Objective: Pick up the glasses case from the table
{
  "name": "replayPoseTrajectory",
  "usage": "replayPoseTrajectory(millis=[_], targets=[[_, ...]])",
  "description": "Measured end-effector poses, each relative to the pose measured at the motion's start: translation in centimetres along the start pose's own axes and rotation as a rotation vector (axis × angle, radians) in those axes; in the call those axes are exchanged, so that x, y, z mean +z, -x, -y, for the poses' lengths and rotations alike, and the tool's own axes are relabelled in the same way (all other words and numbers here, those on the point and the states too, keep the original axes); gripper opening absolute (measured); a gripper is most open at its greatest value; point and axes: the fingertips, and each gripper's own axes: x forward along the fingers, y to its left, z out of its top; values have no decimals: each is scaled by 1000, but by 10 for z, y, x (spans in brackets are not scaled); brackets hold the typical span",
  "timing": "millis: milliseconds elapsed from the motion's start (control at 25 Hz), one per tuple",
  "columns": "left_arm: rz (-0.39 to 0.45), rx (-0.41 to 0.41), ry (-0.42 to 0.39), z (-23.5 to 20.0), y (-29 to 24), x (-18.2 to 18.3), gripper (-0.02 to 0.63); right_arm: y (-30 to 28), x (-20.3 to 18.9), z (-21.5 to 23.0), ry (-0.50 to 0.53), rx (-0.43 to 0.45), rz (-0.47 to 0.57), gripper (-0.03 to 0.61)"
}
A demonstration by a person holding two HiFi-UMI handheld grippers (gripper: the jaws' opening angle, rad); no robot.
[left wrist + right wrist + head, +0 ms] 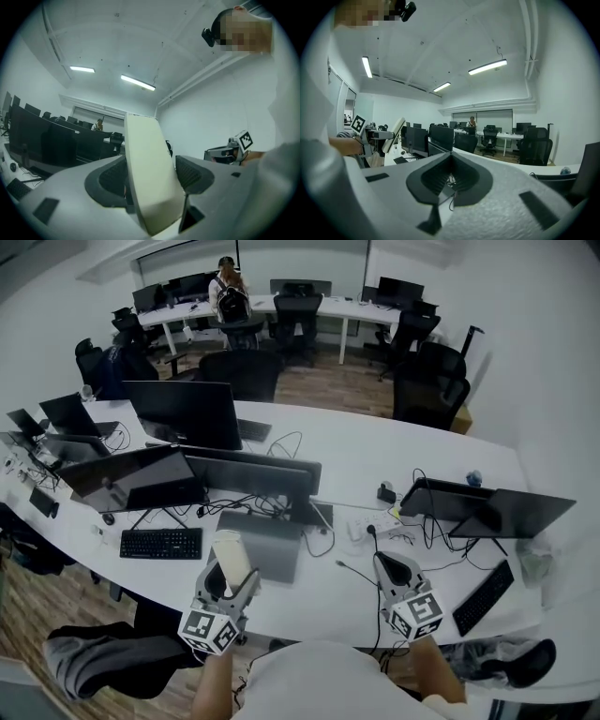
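**Item 1, left gripper** (234, 585). Over the near edge of the white table (356, 451), left of the person's body. Jaws are clamped on the glasses case, one pad on each broad face.

**Item 2, glasses case** (231, 557). Cream, oblong, with rounded ends. It is held between the left jaws and appears clear of the table top. Its long axis stands steeply upward with a slight lean. The lower part sits in the grip and the upper end rises well above the jaws. It does not touch the grey laptop (267, 545) just beyond it on the table.

**Item 3, right gripper** (396, 570). Over the same near edge, to the right of the case and well apart from it. Jaws are together with nothing between them.

**Item 4, table furniture.** A black keyboard (161, 542) lies toward the near-left part of the table. Dark monitors (183, 412) stand along its middle, with cables trailing between them.

**Item 5, beyond the table.** Office chairs and a far row of desks, with a seated person (229, 289).

**Assessment.** The case lies inside the left gripper, so the left hand alone governs it. The pick-up looks accomplished, and only a steady hold appears to be needed.
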Motion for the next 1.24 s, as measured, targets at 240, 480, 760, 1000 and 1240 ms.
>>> replayPoseTrajectory(millis=[240,480,760,1000,1240], targets=[[4,0,-37,2,-1,10,316,4,8,4,24,-2,18,-2],[-5,8,-46,7,0,21,316,6,15,-2,47,8,42,-2],[3,-3,-54,11,2,19,316,10,15,-3,44,10,51,-2],[9,-16,-63,17,5,14,316,15,14,-5,42,19,52,-2],[17,-16,-66,20,7,12,316,17,13,-6,42,26,56,-2]])
